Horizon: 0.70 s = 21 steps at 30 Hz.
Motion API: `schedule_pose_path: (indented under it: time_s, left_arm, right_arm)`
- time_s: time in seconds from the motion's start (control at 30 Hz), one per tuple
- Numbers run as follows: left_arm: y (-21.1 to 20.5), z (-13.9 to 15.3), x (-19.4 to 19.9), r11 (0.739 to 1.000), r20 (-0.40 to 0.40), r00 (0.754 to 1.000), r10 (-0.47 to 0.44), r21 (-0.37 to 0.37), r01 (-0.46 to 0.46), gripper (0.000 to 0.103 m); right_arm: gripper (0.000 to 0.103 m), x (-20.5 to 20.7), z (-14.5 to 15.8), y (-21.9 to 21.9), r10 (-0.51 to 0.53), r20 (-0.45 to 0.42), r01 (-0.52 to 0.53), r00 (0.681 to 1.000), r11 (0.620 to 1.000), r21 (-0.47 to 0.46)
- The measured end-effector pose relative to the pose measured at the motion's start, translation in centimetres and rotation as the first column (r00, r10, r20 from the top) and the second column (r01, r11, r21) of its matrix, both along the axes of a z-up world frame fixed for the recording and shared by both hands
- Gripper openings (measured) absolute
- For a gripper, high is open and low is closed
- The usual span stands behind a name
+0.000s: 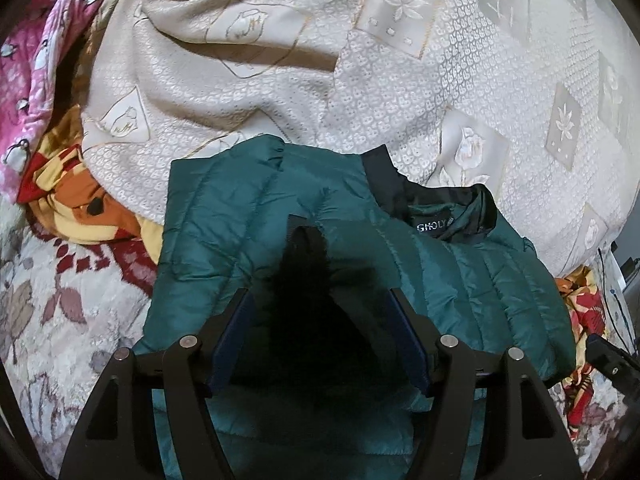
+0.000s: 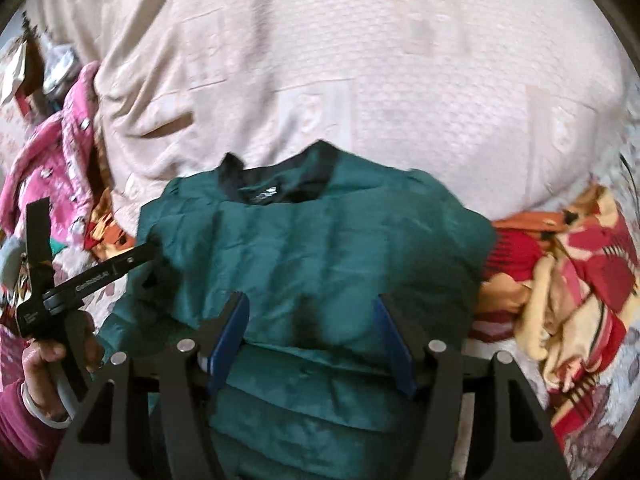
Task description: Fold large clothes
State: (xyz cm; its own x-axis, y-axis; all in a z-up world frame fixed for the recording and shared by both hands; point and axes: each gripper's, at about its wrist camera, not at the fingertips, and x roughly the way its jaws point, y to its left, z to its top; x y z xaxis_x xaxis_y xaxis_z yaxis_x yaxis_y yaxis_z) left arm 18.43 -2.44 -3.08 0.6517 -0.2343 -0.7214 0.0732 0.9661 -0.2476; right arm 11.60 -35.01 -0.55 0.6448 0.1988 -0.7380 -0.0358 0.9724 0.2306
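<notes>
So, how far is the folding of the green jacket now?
Done: the green jacket lies on the bed with its sides folded in and the collar on top. In hand: nothing; the left gripper and right gripper are open above it. Left: probably folding it across once more, though I cannot be sure.

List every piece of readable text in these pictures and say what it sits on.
"GHOLY": neck label inside the collar of the green puffer jacket.
"GenRobot.AI": white print on the left claw's body, right wrist view.
Small print lower on that claw's body: too small to read.
Neck label, right wrist view: blurred, unreadable.
</notes>
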Motion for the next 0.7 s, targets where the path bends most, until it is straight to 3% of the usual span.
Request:
schedule_pose_path:
  time_s: [0.1, 0.17, 0.23, 0.37, 0.53, 0.7]
  left_arm:
    - [-0.5, -0.4, 0.5, 1.0, 0.001, 1.0, -0.009, -0.008, 0.009, 0.038]
    - [-0.8, -0.6, 0.7, 1.0, 0.002, 1.0, -0.023, -0.01, 0.023, 0.0]
    - [-1.1, -0.6, 1.2, 1.0, -0.013, 1.0, -0.025, 0.012, 0.025, 0.0]
    - [0.1, 1.2, 1.8, 1.0, 0.039, 0.999, -0.016, -0.003, 0.016, 0.0]
    - [2.5, 3.5, 1.9, 0.999, 0.091, 0.996, 0.013, 0.029, -0.015, 0.0]
    - [4.9, 2.0, 2.7, 0.995, 0.065, 0.996, 0.066, 0.076, -0.07, 0.0]
  right_arm:
    - [0.068, -0.2, -0.5, -1.7, -0.053, 0.005, 0.053, 0.999, 0.999, 0.013]
    - [0.068, -0.2, -1.1, -2.7, -0.092, 0.001, 0.092, 0.996, 0.996, 0.009]
    - [0.068, -0.1, -1.7, -3.7, -0.127, -0.01, 0.127, 0.992, 0.992, 0.026]
    - [0.068, 0.7, -2.9, -4.8, -0.161, -0.021, 0.162, 0.987, 0.983, 0.081]
    - [0.063, 3.3, -4.3, -2.6, -0.106, -0.038, 0.109, 0.994, 0.991, 0.077]
    - [0.062, 6.7, -6.6, 1.2, -0.035, -0.071, 0.037, 0.997, 0.999, 0.025]
